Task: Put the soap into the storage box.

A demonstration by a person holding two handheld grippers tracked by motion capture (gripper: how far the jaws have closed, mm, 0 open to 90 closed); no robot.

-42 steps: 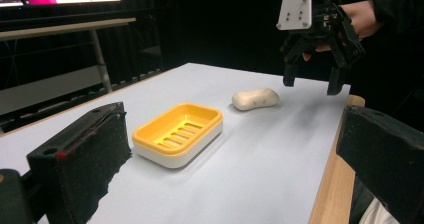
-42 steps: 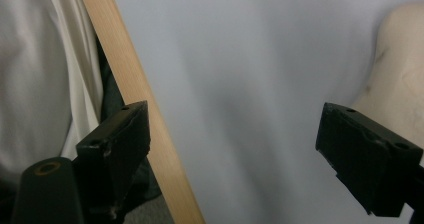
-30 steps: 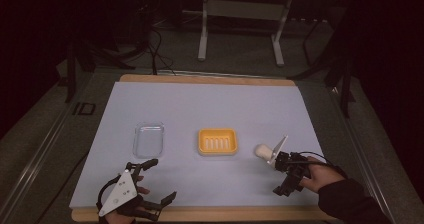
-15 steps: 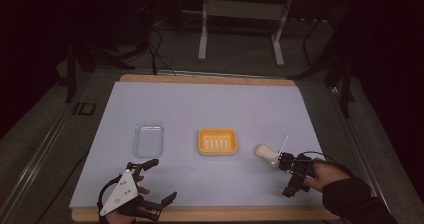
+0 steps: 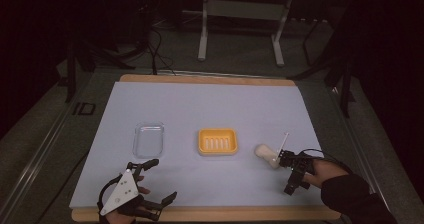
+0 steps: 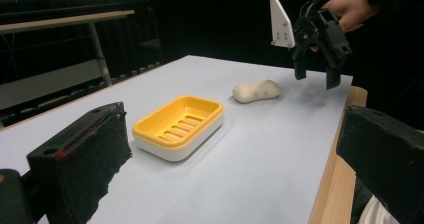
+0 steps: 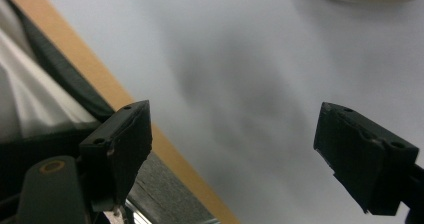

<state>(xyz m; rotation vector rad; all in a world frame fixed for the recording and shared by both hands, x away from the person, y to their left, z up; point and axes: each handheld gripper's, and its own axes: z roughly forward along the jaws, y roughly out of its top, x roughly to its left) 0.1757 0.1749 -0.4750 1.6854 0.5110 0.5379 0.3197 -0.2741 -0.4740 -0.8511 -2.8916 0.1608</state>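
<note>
Cream soap (image 5: 265, 153) stays; right hand-held gripper (image 5: 293, 176) retreated.

Your soap bar (image 5: 266, 154) is a pale cream, rounded oblong with a few dark flecks, lying flat on the worktop (image 5: 210, 104) just right of the orange soap dish (image 5: 217, 141), apart from it and free of any grip
</note>
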